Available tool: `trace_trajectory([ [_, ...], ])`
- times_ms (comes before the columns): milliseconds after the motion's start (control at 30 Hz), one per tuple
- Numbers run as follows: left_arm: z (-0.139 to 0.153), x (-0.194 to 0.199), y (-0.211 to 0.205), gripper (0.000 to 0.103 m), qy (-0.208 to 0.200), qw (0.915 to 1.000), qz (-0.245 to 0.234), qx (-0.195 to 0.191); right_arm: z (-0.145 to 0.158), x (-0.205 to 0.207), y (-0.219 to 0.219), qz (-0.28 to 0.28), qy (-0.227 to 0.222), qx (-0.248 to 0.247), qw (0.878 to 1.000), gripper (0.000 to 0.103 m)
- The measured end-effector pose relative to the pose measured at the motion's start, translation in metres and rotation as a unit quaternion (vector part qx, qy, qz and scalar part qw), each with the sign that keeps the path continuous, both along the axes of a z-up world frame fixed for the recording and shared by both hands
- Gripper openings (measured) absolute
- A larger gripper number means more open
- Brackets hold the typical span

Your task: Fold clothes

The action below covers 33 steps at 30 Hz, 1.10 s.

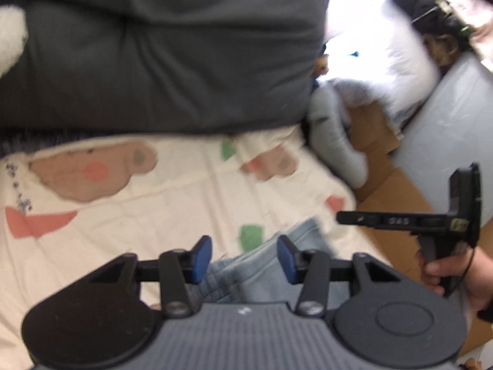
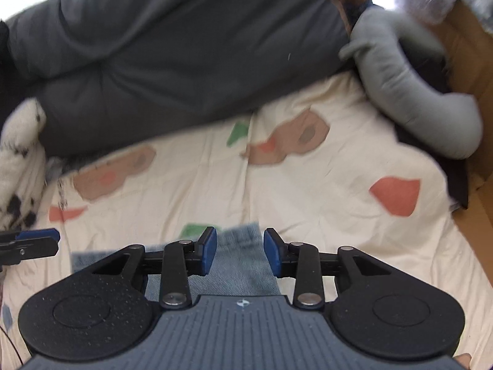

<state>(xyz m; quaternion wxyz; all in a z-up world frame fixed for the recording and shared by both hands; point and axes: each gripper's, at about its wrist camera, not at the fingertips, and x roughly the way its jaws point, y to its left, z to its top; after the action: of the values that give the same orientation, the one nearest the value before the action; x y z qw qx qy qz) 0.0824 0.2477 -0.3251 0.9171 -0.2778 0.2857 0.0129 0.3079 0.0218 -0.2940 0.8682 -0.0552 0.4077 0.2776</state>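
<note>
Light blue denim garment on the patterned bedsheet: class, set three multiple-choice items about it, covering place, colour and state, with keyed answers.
1. Where does the light blue denim garment lie?
A on the cream patterned bedsheet
B on the dark grey cushion
C in the cardboard box

2. What colour are the right gripper's pads?
A red
B blue
C green

3. How do the left gripper's jaws stand?
A apart, pads off the cloth
B clamped on cloth
C shut empty

Answers: A, sheet shows around it; B, both pads are blue; A, a gap shows beside each pad.
</note>
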Motion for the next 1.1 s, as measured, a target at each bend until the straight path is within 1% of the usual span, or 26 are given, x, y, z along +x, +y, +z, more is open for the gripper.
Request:
trace_trajectory([
  [67,0.005,0.003,-0.010,0.039,-0.006,0.9998,-0.019,0.005,0.003,-0.008,0.001,0.001,-0.002,0.019,1.000,0.041],
  [100,0.004,0.005,-0.016,0.038,-0.006,0.9995,-0.030,0.011,0.002,-0.011,0.004,0.005,0.000,0.021,1.000,0.041],
  [167,0.003,0.010,-0.029,0.035,-0.004,0.9984,-0.051,0.024,-0.003,-0.016,0.014,0.019,0.004,0.015,1.000,0.041],
  [233,-0.003,0.015,-0.036,0.027,0.007,0.9976,-0.063,0.027,-0.009,-0.022,0.021,0.026,0.008,0.016,1.000,0.039],
  [267,-0.007,0.017,-0.038,0.025,0.013,0.9975,-0.064,0.027,-0.012,-0.024,0.024,0.026,0.012,0.021,0.999,0.038],
  [300,-0.010,0.019,-0.039,0.018,0.018,0.9974,-0.064,0.030,-0.015,-0.025,0.027,0.028,0.015,0.025,0.999,0.037],
  [333,-0.014,0.020,-0.040,0.016,0.023,0.9972,-0.062,0.034,-0.019,-0.027,0.030,0.032,0.016,0.024,0.999,0.034],
  [467,-0.026,0.025,-0.037,0.015,0.041,0.9964,-0.059,0.045,-0.036,-0.031,0.045,0.046,0.023,0.006,0.999,0.028],
  [533,-0.033,0.029,-0.036,0.011,0.053,0.9956,-0.054,0.055,-0.044,-0.031,0.052,0.050,0.023,-0.002,0.998,0.028],
  [567,-0.036,0.030,-0.035,0.007,0.058,0.9955,-0.052,0.055,-0.048,-0.031,0.055,0.050,0.022,-0.006,0.998,0.028],
  [667,-0.049,0.036,-0.031,0.005,0.078,0.9948,-0.047,0.046,-0.059,-0.029,0.063,0.046,0.020,-0.018,0.999,0.028],
  [733,-0.055,0.039,-0.033,0.003,0.085,0.9941,-0.045,0.051,-0.066,-0.028,0.067,0.044,0.021,-0.025,0.999,0.028],
  [833,-0.062,0.043,-0.035,0.002,0.089,0.9929,-0.045,0.064,-0.074,-0.028,0.069,0.039,0.024,-0.026,0.999,0.027],
  [967,-0.079,0.044,-0.028,0.003,0.096,0.9932,-0.046,0.048,-0.081,-0.028,0.072,0.045,0.028,-0.035,0.998,0.027],
  [1033,-0.084,0.043,-0.024,0.003,0.092,0.9936,-0.051,0.041,-0.084,-0.031,0.078,0.059,0.021,-0.053,0.997,0.027],
  [1100,-0.086,0.043,-0.025,0.003,0.090,0.9930,-0.058,0.050,-0.087,-0.032,0.080,0.063,0.015,-0.060,0.996,0.027],
])
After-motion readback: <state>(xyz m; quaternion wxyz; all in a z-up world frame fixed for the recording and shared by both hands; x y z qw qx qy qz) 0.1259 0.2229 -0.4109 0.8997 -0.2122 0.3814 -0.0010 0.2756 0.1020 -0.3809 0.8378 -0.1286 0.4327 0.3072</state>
